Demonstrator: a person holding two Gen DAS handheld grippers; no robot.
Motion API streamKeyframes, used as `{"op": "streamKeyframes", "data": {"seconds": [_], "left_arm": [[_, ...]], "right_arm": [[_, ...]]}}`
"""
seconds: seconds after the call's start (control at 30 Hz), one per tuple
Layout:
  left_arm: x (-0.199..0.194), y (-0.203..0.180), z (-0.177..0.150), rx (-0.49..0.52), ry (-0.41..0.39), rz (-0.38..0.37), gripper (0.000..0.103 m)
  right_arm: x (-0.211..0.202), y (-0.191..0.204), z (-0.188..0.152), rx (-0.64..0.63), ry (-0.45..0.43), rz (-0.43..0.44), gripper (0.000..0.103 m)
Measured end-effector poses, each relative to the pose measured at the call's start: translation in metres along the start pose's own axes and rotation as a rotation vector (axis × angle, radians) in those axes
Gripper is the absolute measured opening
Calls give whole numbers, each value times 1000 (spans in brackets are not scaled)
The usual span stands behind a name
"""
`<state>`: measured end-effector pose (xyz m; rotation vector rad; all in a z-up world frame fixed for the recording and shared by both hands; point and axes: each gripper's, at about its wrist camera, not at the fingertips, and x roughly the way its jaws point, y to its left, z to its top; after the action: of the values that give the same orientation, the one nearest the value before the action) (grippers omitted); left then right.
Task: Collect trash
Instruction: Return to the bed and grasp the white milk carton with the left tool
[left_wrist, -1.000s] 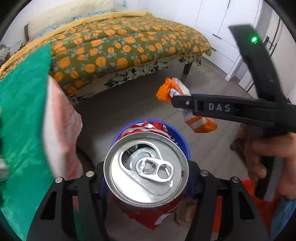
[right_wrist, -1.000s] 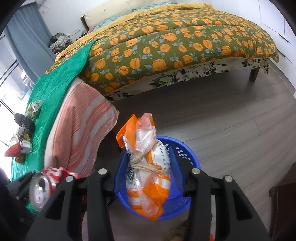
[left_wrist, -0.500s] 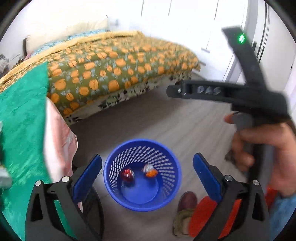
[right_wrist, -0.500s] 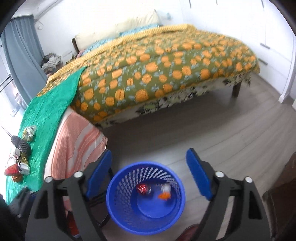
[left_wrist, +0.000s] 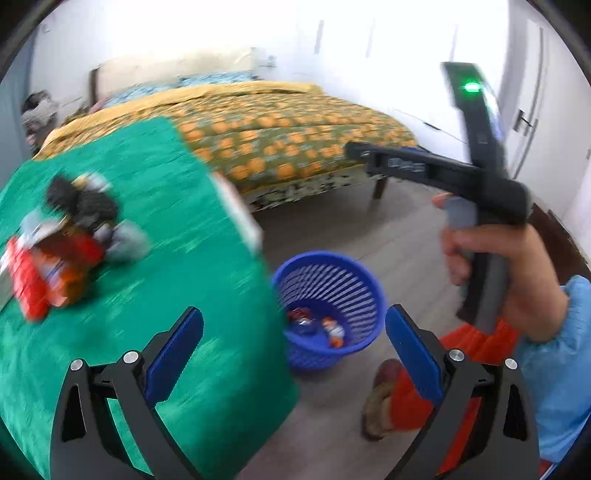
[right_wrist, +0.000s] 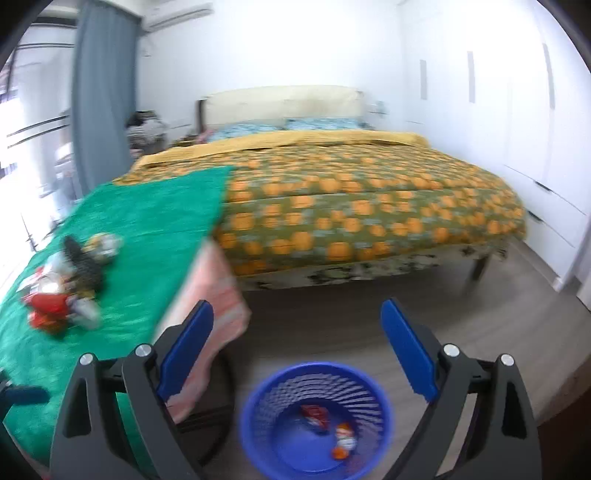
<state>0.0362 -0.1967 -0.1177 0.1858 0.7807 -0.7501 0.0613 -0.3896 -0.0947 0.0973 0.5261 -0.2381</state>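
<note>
The left gripper (left_wrist: 293, 354) stood wide open, its flat blue pads empty. The right gripper (right_wrist: 297, 349) was still opening, nothing between its pads. The round blue plastic basket (right_wrist: 258, 435), its wall slotted like a lattice, sat on the smooth grey wood-grain floor (right_wrist: 480, 332) at about six o'clock in the right wrist view. At its bottom lay a crushed red can (right_wrist: 314, 413) and a crumpled orange-and-white wrapper (right_wrist: 343, 441). More trash (left_wrist: 59, 251), a blurred heap of red, black and silvery crinkled pieces, lay on the green textured cloth (left_wrist: 166, 229) at about nine o'clock in the left wrist view. A quilted bedspread (right_wrist: 369, 206) with orange fruit shapes lay beyond.
</note>
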Motion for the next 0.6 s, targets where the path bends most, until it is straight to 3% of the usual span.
{"op": "streamKeyframes", "data": {"seconds": [0.2,0.37,0.47,0.6], "left_arm": [[-33,71,-30,-118,11,110,98],[-57,141,-48,-244,9,252,98],[-72,178,-46,-236,-2,341,98],[-78,244,-35,-133,16,467,98]], "right_arm": [[-16,85,-25,-89,20,163,90],[-20,150,-47,-180,35,268,90],[-19,176,-58,-233,47,307,90],[-19,195,-70,-291,60,331,90]]}}
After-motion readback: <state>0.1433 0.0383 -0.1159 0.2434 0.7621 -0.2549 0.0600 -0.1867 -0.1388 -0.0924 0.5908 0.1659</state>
